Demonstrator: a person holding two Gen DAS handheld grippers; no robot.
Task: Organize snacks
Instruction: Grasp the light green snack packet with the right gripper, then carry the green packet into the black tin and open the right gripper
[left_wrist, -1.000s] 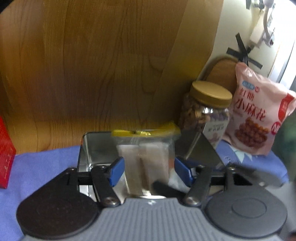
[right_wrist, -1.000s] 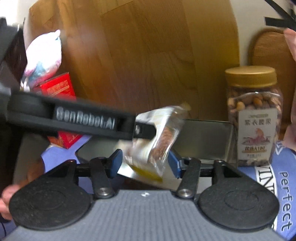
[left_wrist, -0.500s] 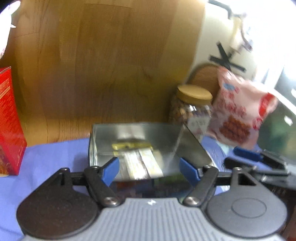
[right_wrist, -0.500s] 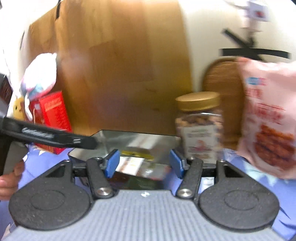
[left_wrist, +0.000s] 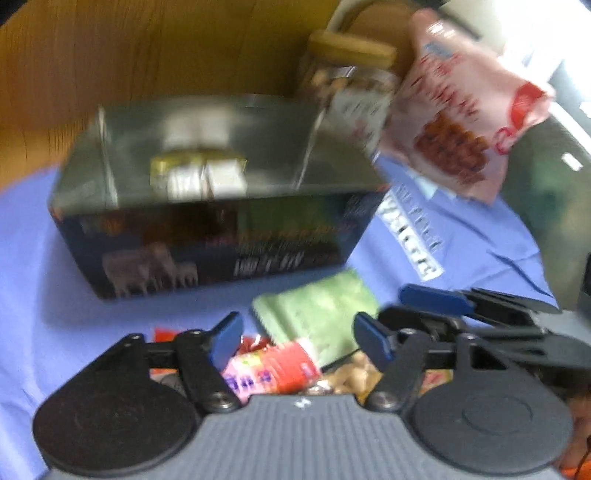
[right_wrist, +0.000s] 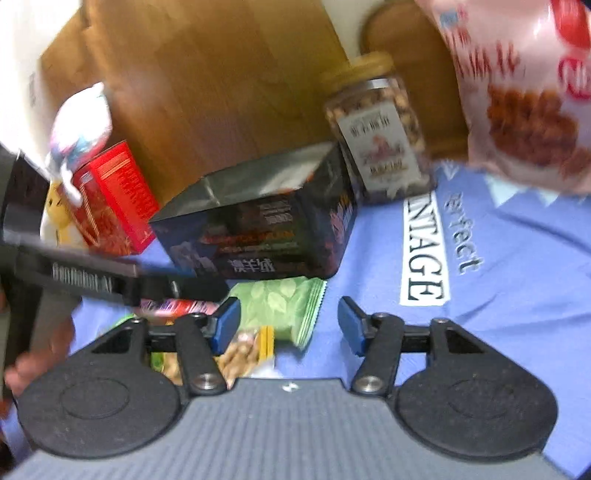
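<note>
Covering table: blue cloth; wood panel behind; both grippers' fingers apart, empty.

Box: glossy printed exterior, reflective metallic interior. Jar: clear plastic, matt gold lid. Pink bag and green packet: glossy film. Cloth: matt blue fabric. Backboard: smooth wood.

the blue cloth on the bench bears "ntage" in a white panel and "erfect" beside it. print on the tin box, nut jar and pink bag is too blurred to read.
</note>
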